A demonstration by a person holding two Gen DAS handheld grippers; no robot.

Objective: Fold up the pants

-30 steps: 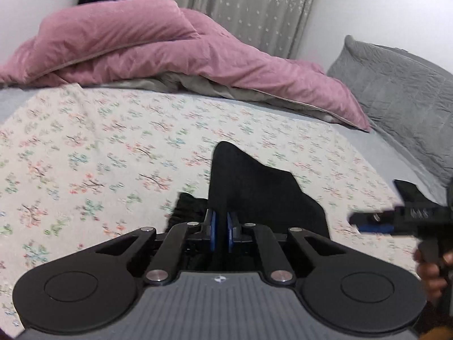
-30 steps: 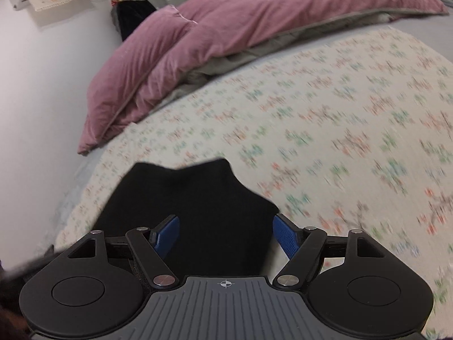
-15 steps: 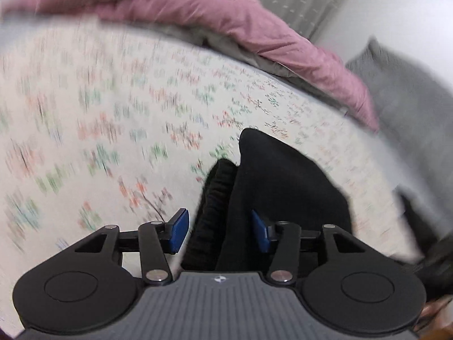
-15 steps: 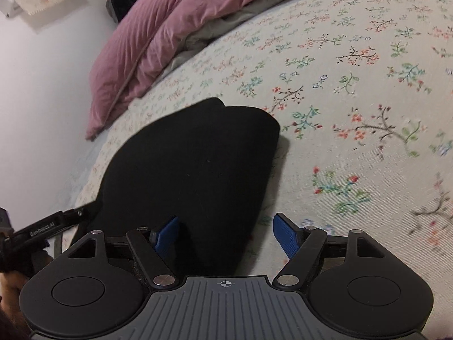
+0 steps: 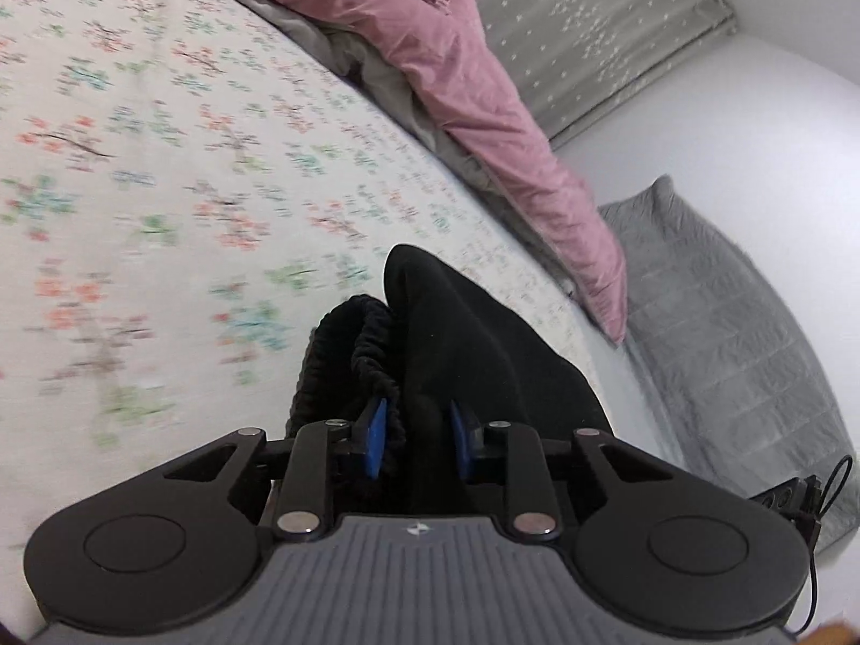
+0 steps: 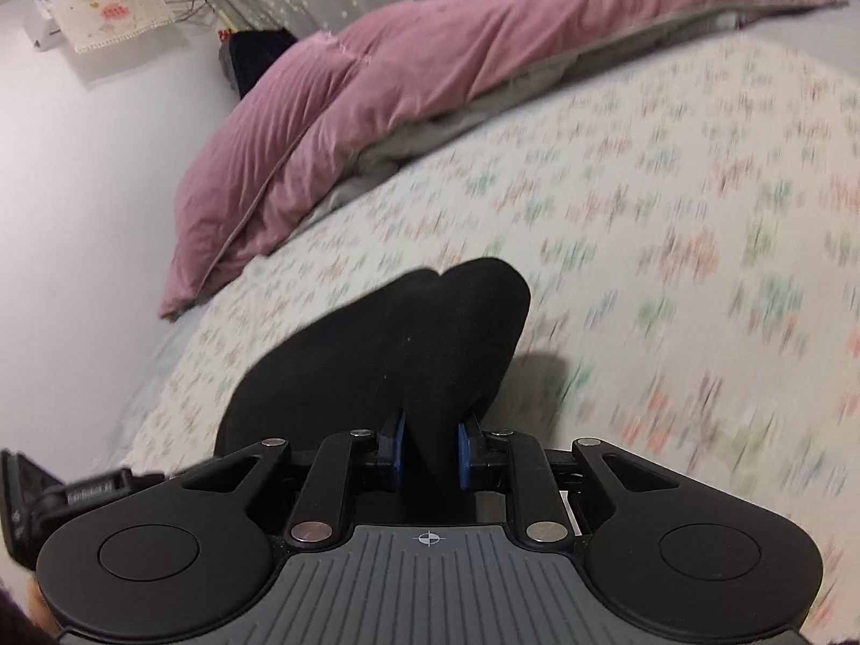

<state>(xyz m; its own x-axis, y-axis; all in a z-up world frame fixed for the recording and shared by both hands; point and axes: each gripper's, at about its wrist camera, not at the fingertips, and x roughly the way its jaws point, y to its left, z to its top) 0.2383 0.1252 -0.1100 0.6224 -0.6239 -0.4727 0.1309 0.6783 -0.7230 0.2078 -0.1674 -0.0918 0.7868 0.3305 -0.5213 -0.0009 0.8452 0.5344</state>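
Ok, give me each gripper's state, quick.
Left gripper: jaws shut on the black pants.
Right gripper: jaws shut on the black pants too.

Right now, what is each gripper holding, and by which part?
Both hold the black pants: left gripper by the elastic waistband, right gripper by a bunched fold.

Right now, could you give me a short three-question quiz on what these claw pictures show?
1. True or false: the left claw grips the black pants.
2. What does the right claw hold? A) pink duvet B) black pants C) nothing
3. Fill in: the pants lie on a ____-patterned bedsheet.

Key: 1 true. 2 B, the black pants. 3 floral.
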